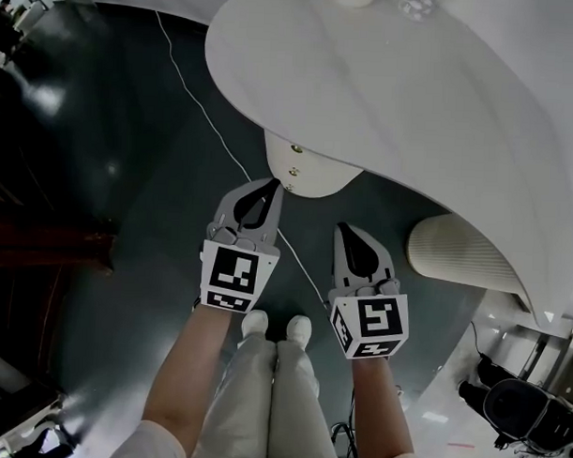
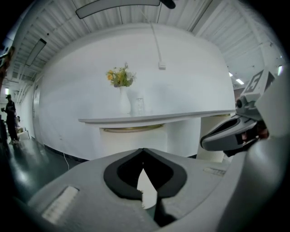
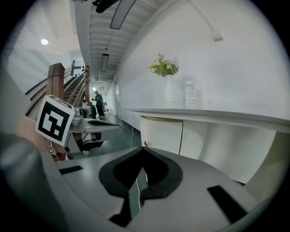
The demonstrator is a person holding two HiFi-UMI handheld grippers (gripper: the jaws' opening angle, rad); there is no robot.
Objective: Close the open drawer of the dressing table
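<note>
The white dressing table [image 1: 441,97] curves across the top of the head view. Its cream drawer [image 1: 305,170] juts out from under the top and carries small gold knobs [image 1: 296,149]. My left gripper [image 1: 273,187] is shut and empty, its tip just short of the drawer front. My right gripper [image 1: 344,229] is also shut and empty, lower and to the right, apart from the drawer. The left gripper view shows the drawer [image 2: 131,138] ahead under the tabletop. In the right gripper view the drawer [image 3: 161,135] and a knob [image 3: 146,144] lie past the closed jaws.
A vase of flowers [image 2: 121,90] and a glass [image 2: 139,105] stand on the tabletop. A white cable [image 1: 206,108] runs over the dark floor. A ribbed white pedestal [image 1: 455,253] stands at the right, camera gear [image 1: 524,410] at bottom right. People [image 2: 9,118] stand far left.
</note>
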